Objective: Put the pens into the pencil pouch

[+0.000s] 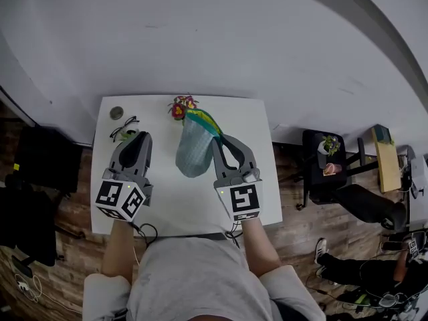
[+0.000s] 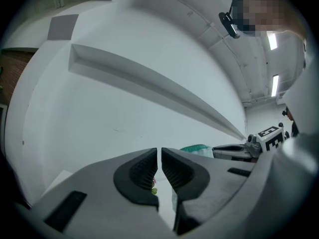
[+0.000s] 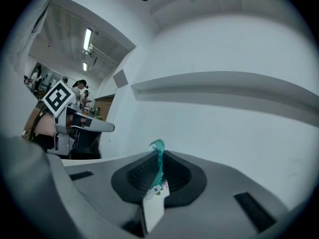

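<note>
Your right tongs (image 3: pixel 158 164) are clamped on only the teal rim of the grey mesh pencil pouch (image 1: pixel 192 149), which hangs over the middle of the white tabletop (image 1: pixel 200 199). That thin hold may slip, or the mouth may sag shut. Your left tongs (image 2: pixel 159 159) stand nearly closed; a green-pink scrap (image 2: pixel 153 189) shows in the slit, grip unconfirmed. The likely flower-topped pen (image 1: pixel 182 105) sits close to the far edge by the wall. Free room lies to the right
</note>
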